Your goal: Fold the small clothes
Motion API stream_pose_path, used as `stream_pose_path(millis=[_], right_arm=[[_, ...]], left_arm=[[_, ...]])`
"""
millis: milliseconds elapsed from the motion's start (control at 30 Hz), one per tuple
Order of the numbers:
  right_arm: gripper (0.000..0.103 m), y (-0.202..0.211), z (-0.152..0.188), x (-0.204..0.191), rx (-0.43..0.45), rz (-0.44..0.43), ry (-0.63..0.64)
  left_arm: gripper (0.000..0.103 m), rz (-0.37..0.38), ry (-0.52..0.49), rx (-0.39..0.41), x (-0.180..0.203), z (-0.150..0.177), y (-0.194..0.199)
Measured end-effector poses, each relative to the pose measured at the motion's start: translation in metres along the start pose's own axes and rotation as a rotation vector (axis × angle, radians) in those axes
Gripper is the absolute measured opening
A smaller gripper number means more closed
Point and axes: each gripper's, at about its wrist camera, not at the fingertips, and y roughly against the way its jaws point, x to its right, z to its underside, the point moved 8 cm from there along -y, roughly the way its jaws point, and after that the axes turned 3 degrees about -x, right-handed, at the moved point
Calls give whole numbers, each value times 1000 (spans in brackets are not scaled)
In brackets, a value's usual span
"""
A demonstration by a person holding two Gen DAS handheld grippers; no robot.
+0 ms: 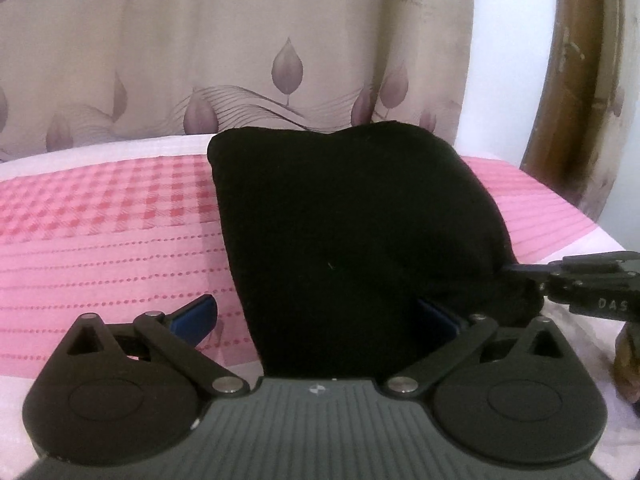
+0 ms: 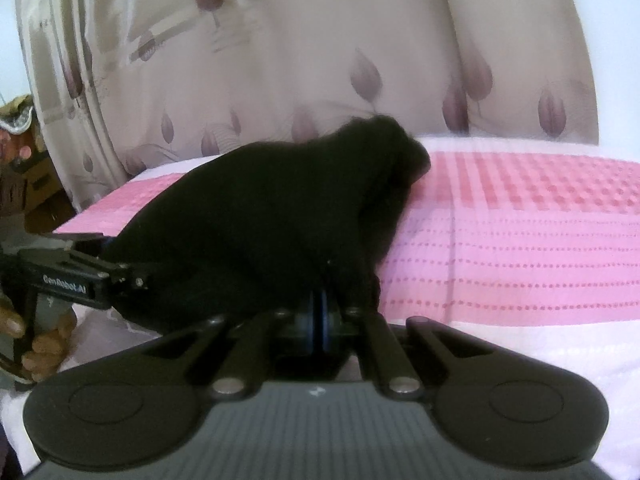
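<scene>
Left claw (image 1: 316, 316) spread wide, near hem of the black knit garment (image 1: 352, 232) between its blue pads, not pinched. Right claw (image 2: 320, 312) clenched on the garment's near edge. Garment lies humped on the pink checked cloth (image 1: 112, 216) covering the worktop. Beige leaf-print curtain (image 1: 240, 60) behind. Garment's far side hidden; shape unclear.
</scene>
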Motion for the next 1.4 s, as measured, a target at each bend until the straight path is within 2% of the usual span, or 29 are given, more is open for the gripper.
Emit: stream_pose_path(millis=[200,567,1400], right_arm=[[4,-1,0,4,0,-15,-30],[4,0,1,-9,7,86,86],[4,2,0,-11,15,92,98]], left_arm=[[103,-17,-2,-2,0,1,1],[103,-44,-18,1,1,0,1],[103,-60,-22,-17,-1,1,-3]])
